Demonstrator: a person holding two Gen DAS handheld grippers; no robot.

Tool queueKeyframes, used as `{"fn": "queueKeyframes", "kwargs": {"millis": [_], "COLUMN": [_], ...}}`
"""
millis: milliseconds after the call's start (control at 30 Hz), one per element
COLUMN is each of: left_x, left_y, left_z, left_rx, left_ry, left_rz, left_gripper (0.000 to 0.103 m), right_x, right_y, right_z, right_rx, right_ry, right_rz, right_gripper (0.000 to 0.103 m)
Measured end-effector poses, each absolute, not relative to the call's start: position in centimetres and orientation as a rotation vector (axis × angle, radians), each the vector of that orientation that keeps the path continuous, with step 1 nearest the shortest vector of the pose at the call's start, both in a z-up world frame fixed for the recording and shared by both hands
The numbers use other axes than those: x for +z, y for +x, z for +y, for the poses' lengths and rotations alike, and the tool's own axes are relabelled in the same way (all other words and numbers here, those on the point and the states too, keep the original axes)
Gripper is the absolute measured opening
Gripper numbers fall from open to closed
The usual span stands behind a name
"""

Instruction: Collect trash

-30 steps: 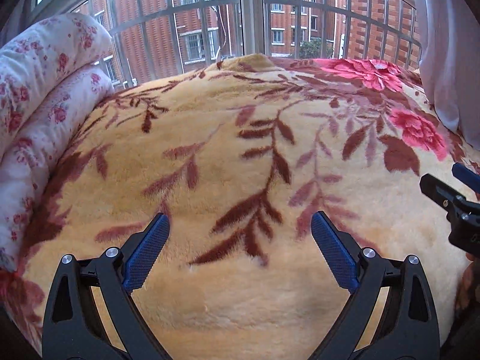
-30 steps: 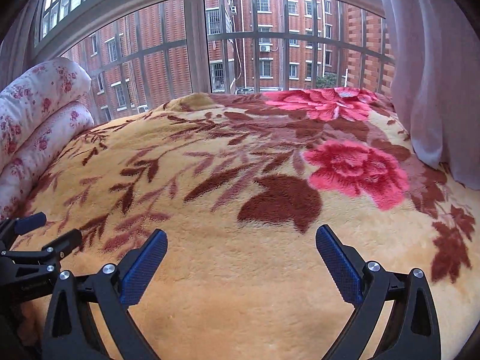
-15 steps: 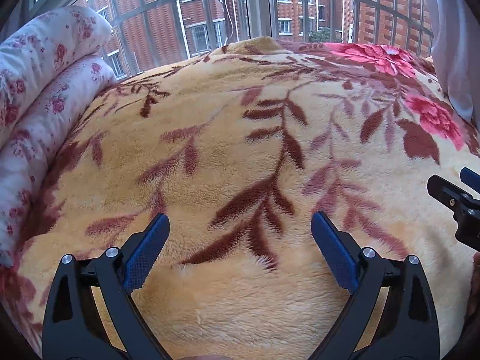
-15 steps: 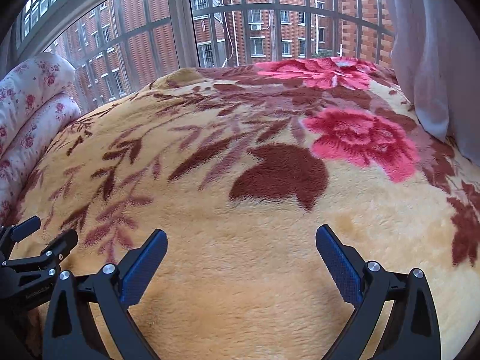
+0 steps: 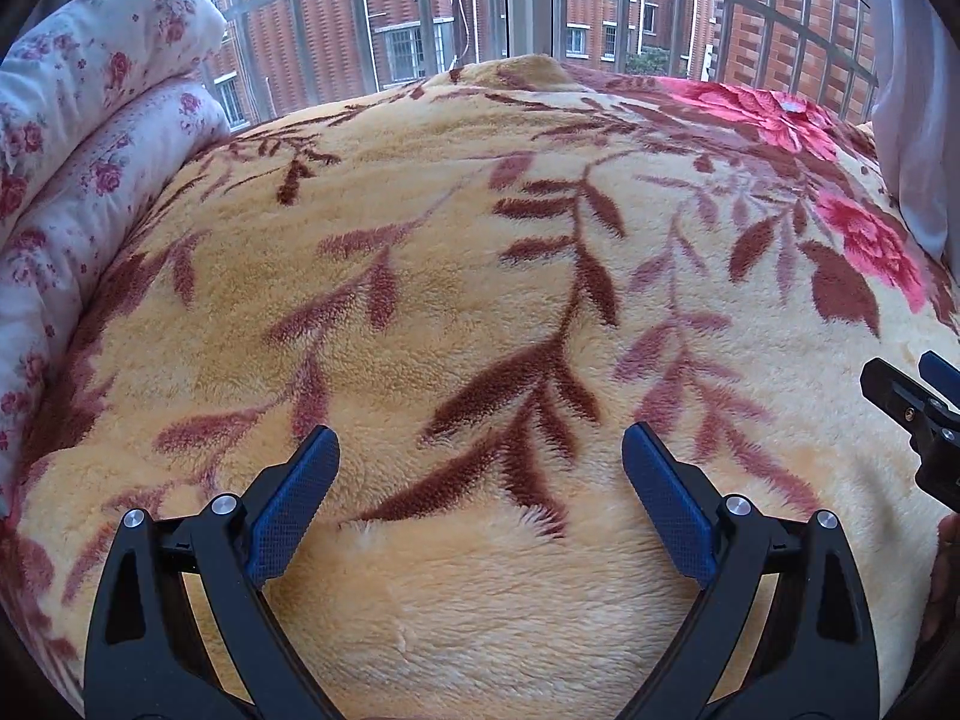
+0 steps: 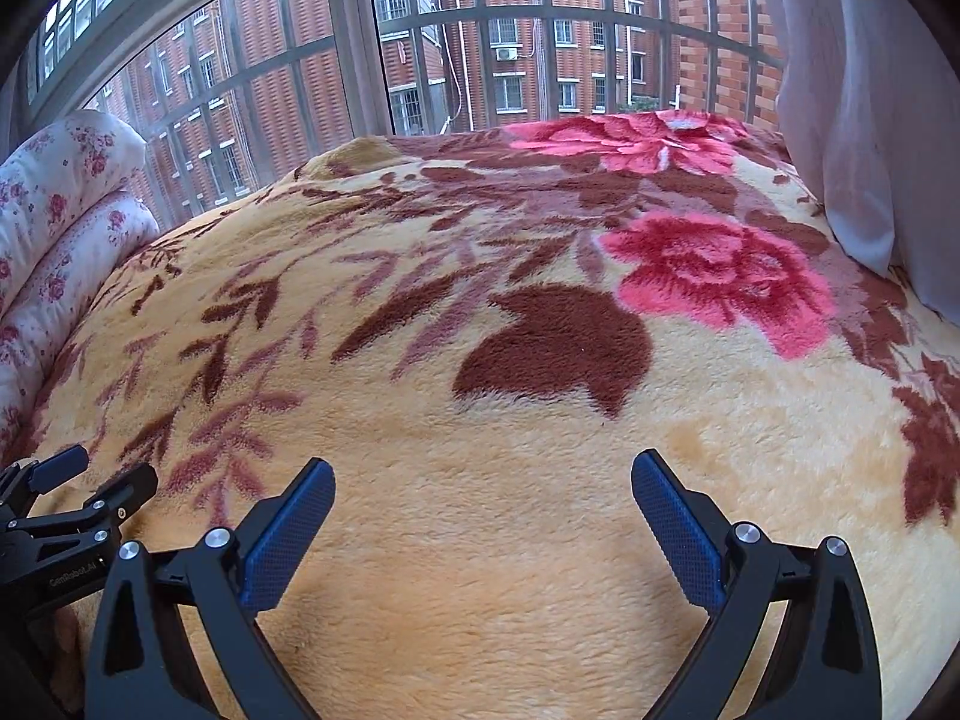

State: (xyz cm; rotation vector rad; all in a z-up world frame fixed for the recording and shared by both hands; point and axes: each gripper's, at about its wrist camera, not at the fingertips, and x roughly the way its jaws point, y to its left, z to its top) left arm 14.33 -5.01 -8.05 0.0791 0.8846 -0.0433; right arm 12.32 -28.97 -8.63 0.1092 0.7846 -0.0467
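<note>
No trash shows in either view. My left gripper [image 5: 480,450] is open and empty, low over a cream plush blanket [image 5: 456,252] with brown leaves and pink flowers. My right gripper [image 6: 483,480] is open and empty over the same blanket [image 6: 480,480]. The right gripper's fingers [image 5: 900,396] show at the right edge of the left wrist view. The left gripper's fingers [image 6: 90,492] show at the left edge of the right wrist view. The two grippers are side by side.
A rolled white quilt with small pink flowers [image 5: 78,180] lies along the left side, also in the right wrist view [image 6: 60,210]. A barred window [image 6: 480,48] stands behind the bed. A pale curtain [image 6: 870,120] hangs at the right.
Both grippers have dropped closer to the blanket and tilted down a little. Both stay open and empty.
</note>
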Motion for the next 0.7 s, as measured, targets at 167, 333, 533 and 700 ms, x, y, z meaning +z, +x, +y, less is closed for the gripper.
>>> {"fn": "queueKeyframes", "kwargs": {"millis": [167,333,533,700], "left_x": [-8.1,-8.05,-8.02,-8.13], "left_y": [14.44,14.5,14.55,14.58], "left_z": [-5.01,-4.62,-4.49,-4.59], "left_rx": [-0.049,-0.052,-0.052,-0.06], "left_ry": [0.076,0.051,0.037,0.042], "left_rz": [0.891,0.888,0.888,0.896], "left_gripper": [0.093,0.093,0.093,0.093], "right_x": [-8.68,-8.67,-8.64,-8.73], "right_y": [12.28,12.3,12.27,12.19], "right_z": [-29.0,-29.0,-29.04,-29.05], "right_rx": [-0.048,-0.047,-0.048,-0.05], "right_ry": [0.11,0.111,0.111,0.117], "right_rz": [0.785,0.786,0.783,0.78], "right_gripper": [0.098,0.098,0.098,0.098]}}
